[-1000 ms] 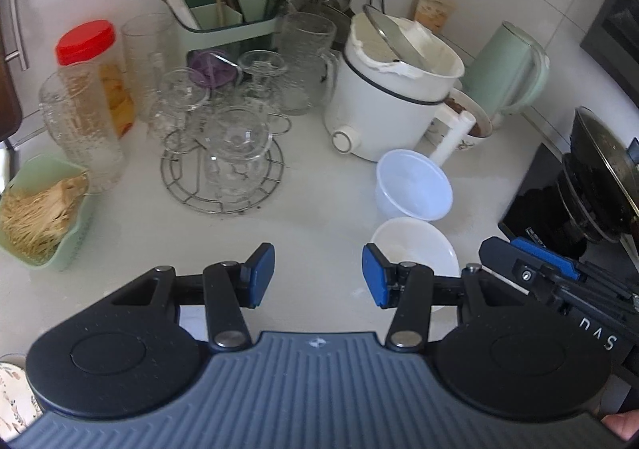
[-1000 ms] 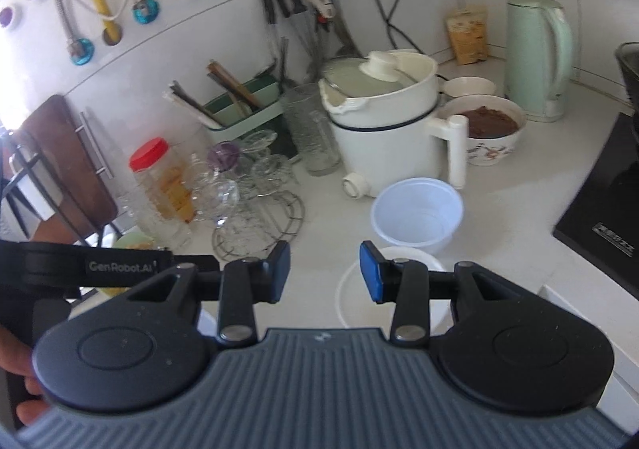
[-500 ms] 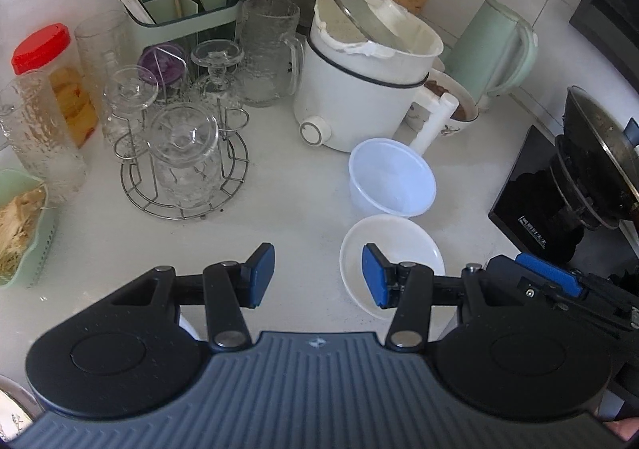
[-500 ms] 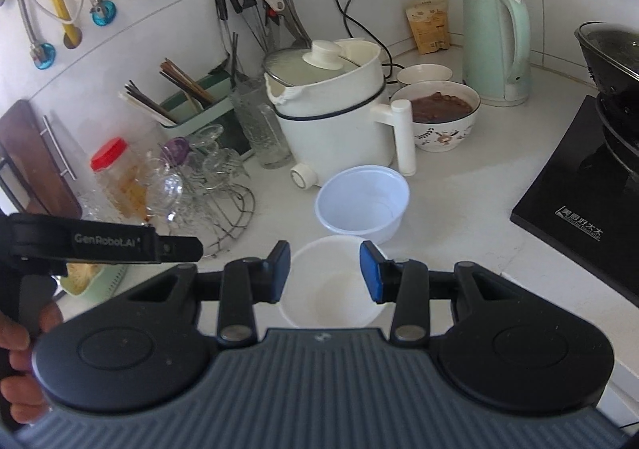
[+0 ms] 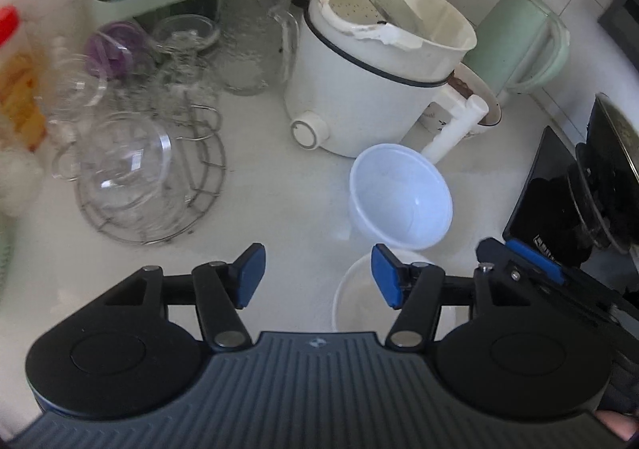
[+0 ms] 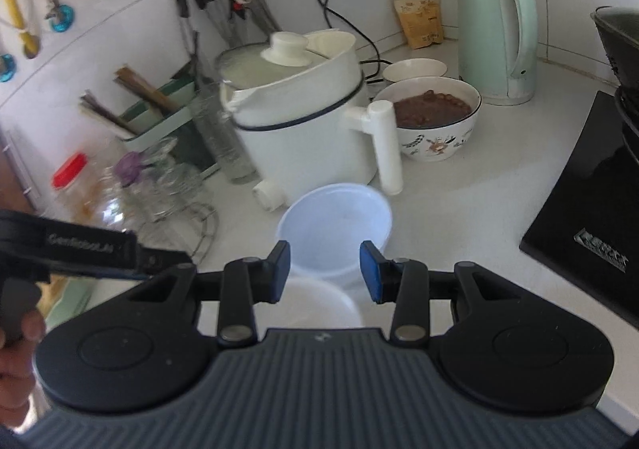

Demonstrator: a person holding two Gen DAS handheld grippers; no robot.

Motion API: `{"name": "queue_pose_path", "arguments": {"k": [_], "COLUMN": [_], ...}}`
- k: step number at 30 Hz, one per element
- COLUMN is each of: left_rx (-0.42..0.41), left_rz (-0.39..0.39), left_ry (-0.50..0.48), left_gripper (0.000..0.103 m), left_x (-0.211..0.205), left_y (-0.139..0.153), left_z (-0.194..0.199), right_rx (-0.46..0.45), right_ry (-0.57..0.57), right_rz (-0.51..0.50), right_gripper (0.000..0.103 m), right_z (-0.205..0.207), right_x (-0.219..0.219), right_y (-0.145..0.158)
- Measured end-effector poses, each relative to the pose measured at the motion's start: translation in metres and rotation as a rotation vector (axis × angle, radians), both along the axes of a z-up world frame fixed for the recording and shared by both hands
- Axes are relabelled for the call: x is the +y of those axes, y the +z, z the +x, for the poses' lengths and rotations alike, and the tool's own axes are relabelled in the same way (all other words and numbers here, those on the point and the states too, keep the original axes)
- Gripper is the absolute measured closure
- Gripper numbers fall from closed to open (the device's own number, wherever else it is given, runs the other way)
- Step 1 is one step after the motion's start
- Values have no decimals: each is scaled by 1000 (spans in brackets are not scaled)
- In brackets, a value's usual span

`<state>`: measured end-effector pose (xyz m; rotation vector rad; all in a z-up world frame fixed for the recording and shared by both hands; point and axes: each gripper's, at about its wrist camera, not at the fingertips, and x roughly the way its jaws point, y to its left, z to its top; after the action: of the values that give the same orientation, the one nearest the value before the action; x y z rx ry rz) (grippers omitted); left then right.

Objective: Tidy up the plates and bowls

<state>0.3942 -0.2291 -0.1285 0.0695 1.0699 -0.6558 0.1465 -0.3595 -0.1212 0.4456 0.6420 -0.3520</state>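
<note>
Left gripper (image 5: 317, 275): jaws opening, nothing between them, bare counter beneath. Right gripper (image 6: 323, 271): jaws parted, nothing gripped. The translucent bowl (image 5: 401, 197) is found directly in front of the white cooker (image 5: 371, 81); the white bowl (image 5: 355, 297) lies just nearer. One rim should be straddled squarely before closure is applied

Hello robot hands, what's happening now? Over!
Left gripper opening, empty. Right gripper open, empty. Both over white plate, beside plastic bowl. Cooker handle close behind.
</note>
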Motion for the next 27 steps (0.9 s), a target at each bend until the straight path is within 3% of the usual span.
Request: {"name": "queue_pose_path", "arguments": {"k": [8,11,17,27], "left_rx": [46,106,86,131], "left_rz": [16,-2,34,11], "left_ry": [-57,-75,-121,-75], "left_gripper": [39,39,39,40], "left_x": [-38,-45,-63,-60], "left_y": [-30,-39,-52,-67], "left_z": [41,60,70,81], "right_rx": [51,59,76,90], "right_ry": [-57,-65,-70,-105], "right_rz": [73,94,87,62], "right_gripper": [62,62,63,63], "right_z": [35,45,61,67], "right_x": [-29,-32,-33,-34], "right_y": [-30,-37,-46,-47]}}
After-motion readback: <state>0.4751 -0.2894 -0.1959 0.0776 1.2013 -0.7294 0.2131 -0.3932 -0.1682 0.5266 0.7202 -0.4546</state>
